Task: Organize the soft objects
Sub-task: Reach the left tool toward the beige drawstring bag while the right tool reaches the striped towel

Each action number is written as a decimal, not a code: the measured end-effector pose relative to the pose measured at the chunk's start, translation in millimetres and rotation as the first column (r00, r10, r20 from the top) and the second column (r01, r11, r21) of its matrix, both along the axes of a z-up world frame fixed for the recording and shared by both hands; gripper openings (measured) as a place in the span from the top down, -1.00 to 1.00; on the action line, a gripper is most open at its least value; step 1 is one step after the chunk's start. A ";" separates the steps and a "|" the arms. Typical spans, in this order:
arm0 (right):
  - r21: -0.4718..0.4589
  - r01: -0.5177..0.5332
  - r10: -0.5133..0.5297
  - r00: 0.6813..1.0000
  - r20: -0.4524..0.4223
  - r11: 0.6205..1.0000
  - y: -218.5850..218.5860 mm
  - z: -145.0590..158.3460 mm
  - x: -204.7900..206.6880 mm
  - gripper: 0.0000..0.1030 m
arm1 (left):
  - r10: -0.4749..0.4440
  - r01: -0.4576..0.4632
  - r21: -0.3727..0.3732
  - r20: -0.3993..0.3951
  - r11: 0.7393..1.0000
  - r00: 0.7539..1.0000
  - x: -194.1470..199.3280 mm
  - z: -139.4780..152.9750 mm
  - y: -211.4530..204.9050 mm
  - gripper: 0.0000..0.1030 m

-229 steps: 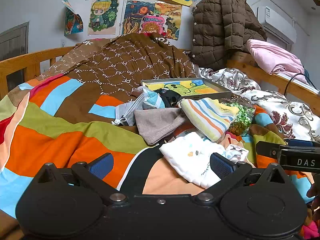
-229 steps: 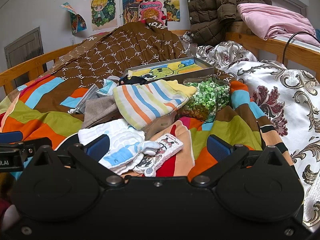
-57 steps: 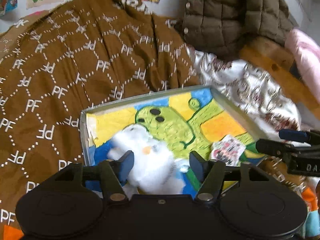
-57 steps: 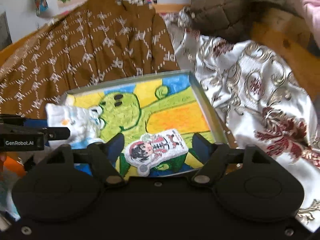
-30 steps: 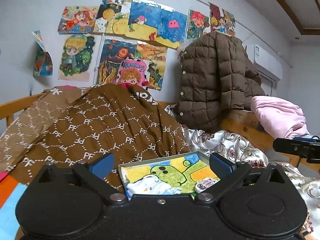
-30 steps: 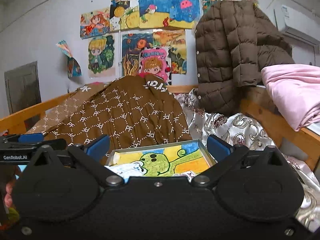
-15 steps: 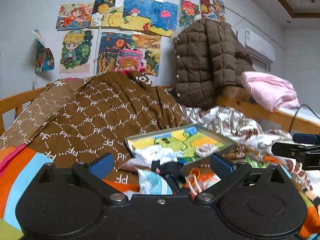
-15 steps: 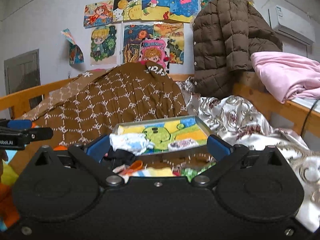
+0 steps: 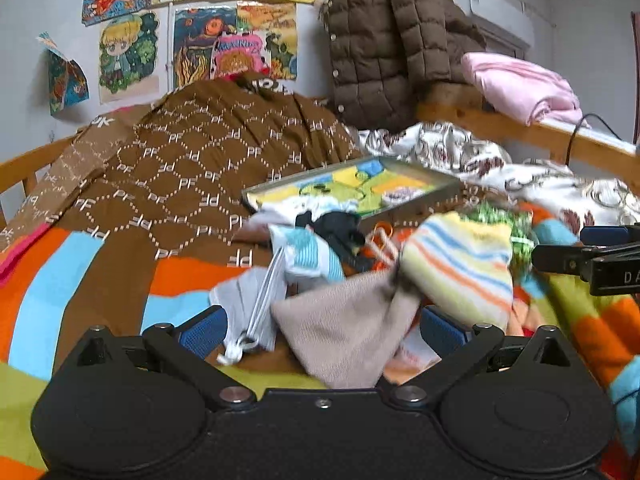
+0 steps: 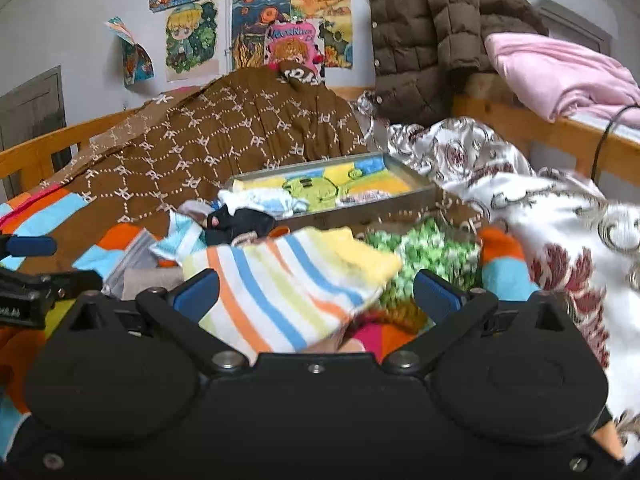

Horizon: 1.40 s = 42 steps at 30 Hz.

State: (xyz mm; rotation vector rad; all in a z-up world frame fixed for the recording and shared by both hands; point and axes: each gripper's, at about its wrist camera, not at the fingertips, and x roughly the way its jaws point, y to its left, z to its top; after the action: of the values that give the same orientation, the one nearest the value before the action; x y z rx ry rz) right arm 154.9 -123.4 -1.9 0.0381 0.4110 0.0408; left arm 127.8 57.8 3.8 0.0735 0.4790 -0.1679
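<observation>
Soft even indoor light, slight motion blur, strong fisheye bending at edges

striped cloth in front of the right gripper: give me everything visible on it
The striped cloth is a soft knit-looking piece, white with orange, blue, pale green and yellow stripes, yellow along its far edge. It lies loosely folded and slightly rumpled on the pile on the bed, between the open fingers of the right gripper, ungripped. The green patterned bundle sits against its right side.
</observation>
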 end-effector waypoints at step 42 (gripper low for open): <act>-0.017 -0.101 0.099 0.992 -0.082 0.995 2.9 -28.3 20.8 -0.99 | -0.057 0.061 0.043 -0.093 0.997 0.994 -1.6 -19.8 -13.3 -0.98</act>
State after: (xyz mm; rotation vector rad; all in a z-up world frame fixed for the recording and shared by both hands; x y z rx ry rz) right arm 175.8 -120.5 -30.2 -0.0019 0.4939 0.1343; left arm 126.2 44.5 -16.0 0.1255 0.5724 -0.2192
